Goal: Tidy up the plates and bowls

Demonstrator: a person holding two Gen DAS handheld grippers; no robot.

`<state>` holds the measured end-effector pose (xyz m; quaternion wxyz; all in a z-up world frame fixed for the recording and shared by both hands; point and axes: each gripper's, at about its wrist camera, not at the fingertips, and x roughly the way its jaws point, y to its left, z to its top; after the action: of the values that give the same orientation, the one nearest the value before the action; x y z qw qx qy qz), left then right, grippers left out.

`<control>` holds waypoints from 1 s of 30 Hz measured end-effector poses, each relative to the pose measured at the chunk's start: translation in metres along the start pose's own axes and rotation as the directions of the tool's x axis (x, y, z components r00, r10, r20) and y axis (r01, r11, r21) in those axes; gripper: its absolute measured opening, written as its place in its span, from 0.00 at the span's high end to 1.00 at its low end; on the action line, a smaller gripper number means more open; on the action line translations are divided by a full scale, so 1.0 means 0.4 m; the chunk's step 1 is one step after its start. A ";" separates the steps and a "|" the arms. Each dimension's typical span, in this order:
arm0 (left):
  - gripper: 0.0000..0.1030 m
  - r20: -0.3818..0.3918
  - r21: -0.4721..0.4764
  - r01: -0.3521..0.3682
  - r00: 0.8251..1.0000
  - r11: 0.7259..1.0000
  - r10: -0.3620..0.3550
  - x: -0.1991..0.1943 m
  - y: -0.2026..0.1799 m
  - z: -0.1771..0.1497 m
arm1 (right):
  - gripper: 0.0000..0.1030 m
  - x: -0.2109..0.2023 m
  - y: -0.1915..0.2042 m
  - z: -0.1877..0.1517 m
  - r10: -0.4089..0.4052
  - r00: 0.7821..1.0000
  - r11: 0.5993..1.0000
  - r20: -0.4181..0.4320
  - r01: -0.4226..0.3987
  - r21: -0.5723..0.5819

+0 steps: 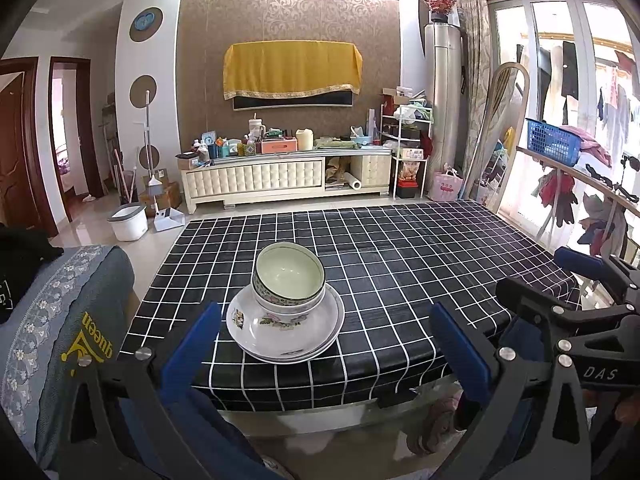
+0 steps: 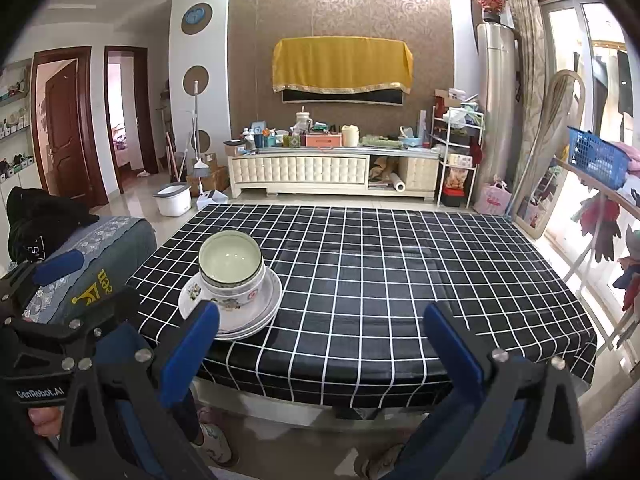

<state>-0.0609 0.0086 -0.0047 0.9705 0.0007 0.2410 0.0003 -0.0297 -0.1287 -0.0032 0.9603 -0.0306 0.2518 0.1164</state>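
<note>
Left wrist view shows right claw [image 1: 580, 276] sideways, right wrist view doorway shelves [image 2: 14, 120], both claws apart, empty.

patterned brown wall [image 1: 288, 20] | cream cabinet [image 1: 256, 180] | bright balcony windows [image 1: 560, 60]

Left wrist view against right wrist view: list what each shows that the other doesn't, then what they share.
Only the left wrist view shows the right tool at its right edge, plus clothes hung outside the window.

Only the right wrist view shows the left tool at its left edge, plus wall shelves beside the door.

Both show the stacked bowls on the plates on the checked tablecloth.
</note>
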 end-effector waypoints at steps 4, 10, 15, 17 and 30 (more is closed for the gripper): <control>0.00 -0.002 0.001 0.006 1.000 1.000 -0.006 0.000 -0.001 -0.003 | 0.00 0.001 0.000 -0.001 0.000 1.000 1.000 -0.003 0.000 -0.001; 0.00 -0.005 0.003 0.008 1.000 1.000 -0.008 -0.002 0.001 -0.004 | 0.00 0.002 0.001 -0.006 -0.002 1.000 1.000 -0.010 0.002 -0.008; 0.00 -0.005 0.001 0.009 1.000 1.000 -0.009 -0.002 0.000 -0.005 | 0.00 0.003 0.000 -0.007 0.000 1.000 1.000 -0.011 0.000 -0.006; 0.00 -0.006 0.001 0.011 1.000 1.000 -0.011 -0.003 0.001 -0.005 | 0.00 0.003 -0.001 -0.007 0.000 1.000 1.000 -0.010 0.000 -0.007; 0.00 -0.008 0.012 0.023 1.000 1.000 -0.022 -0.010 -0.003 -0.007 | 0.00 0.006 0.000 -0.018 0.000 1.000 1.000 -0.018 0.000 -0.004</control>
<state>-0.0658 0.0075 -0.0053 0.9694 0.0039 0.2450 -0.0121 -0.0309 -0.1291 -0.0107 0.9579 -0.0338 0.2602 0.1165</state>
